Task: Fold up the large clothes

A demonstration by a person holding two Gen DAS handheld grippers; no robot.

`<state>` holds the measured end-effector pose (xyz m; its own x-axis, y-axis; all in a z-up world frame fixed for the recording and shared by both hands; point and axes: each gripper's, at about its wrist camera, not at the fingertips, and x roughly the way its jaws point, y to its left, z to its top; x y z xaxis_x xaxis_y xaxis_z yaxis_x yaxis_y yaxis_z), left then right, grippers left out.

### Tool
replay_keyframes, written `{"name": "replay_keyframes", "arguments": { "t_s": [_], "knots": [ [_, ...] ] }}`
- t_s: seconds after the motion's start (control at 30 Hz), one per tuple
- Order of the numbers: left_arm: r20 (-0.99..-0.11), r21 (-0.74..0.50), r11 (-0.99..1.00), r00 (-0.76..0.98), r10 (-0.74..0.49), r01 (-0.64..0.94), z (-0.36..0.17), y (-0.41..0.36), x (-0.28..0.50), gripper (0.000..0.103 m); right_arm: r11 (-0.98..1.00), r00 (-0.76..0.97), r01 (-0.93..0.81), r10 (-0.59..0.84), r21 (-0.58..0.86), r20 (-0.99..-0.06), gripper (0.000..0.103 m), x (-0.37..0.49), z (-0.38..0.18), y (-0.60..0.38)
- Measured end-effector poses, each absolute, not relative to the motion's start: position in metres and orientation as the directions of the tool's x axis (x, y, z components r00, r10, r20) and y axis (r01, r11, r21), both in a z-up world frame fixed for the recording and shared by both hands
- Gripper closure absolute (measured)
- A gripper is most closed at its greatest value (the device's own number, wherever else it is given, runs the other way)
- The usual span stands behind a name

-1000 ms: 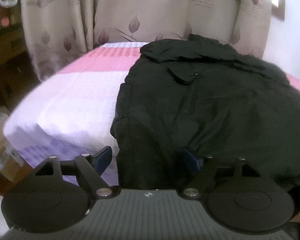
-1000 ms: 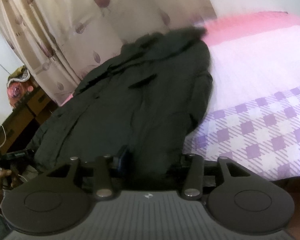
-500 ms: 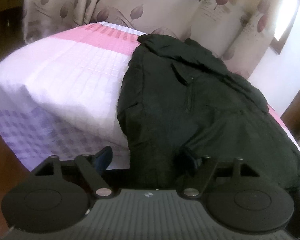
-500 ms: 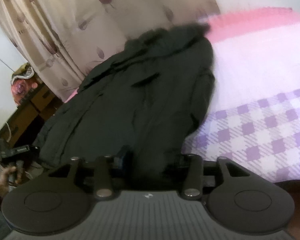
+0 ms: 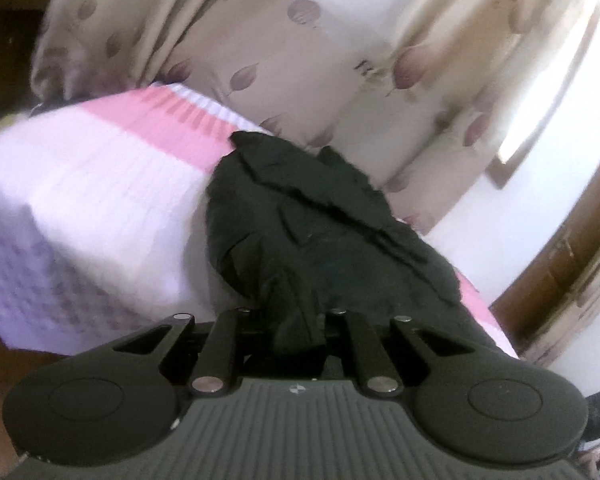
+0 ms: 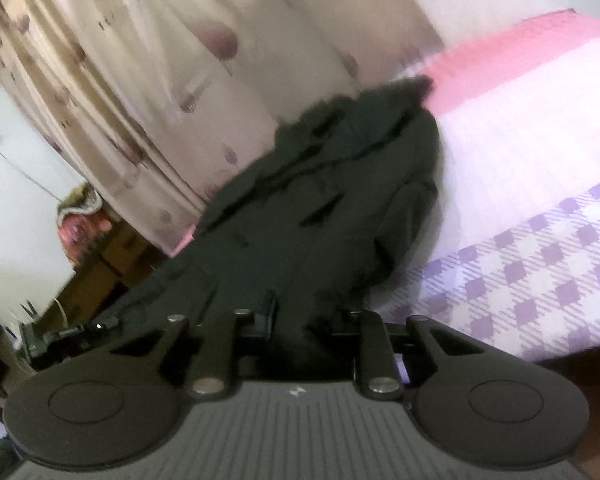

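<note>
A dark jacket (image 5: 300,240) is spread lengthwise on the bed (image 5: 100,184), its collar end toward the curtain (image 5: 300,60). The near hem is gathered between the closed fingers of the left tool (image 5: 296,328); the right tool (image 6: 312,328) is likewise clamped on hem cloth. Both corners appear to be held so that the hem can be carried toward the collar for a fold.

Black jacket (image 5: 320,240) on a pink, white and purple-checked bedsheet (image 6: 540,184); beige leaf-print curtains (image 5: 300,48).
</note>
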<state>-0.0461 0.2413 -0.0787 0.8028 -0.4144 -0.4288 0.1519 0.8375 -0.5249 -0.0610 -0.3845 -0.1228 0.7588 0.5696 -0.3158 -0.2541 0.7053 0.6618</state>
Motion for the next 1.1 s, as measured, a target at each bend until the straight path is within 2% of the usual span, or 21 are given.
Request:
{"name": "replay_keyframes", "arguments": {
  "t_s": [0.3,0.47,0.6,0.9,1.1],
  "knots": [
    [-0.414,-0.562,0.815,0.804,-0.426,0.143,-0.071,0.250,-0.076,0.091,0.582,0.761,-0.247,0.611,0.775,-0.217,0.082,-0.089,-0.120,-0.397],
    [-0.327,-0.630,0.761,0.836,-0.441,0.155,-0.050,0.259,-0.083,0.091,0.519,0.780,-0.289,0.614,0.804,-0.117,0.082,-0.092,-0.096,-0.406],
    [-0.273,-0.637,0.749,0.855,-0.440,0.182,-0.030,0.254,-0.077,0.091,0.507,0.795,-0.324,0.603,0.799,-0.060,0.082,-0.084,-0.072,-0.412],
    [-0.184,-0.656,0.725,0.888,-0.421,0.208,0.018,0.240,-0.026,0.090,0.516,0.821,-0.363,0.571,0.776,0.004,0.082,-0.030,-0.029,-0.420],
    [-0.183,-0.675,0.717,0.902,-0.392,0.175,0.039,0.235,0.035,0.090,0.523,0.840,-0.346,0.542,0.779,0.010,0.082,0.029,-0.004,-0.433]
  ]
}}
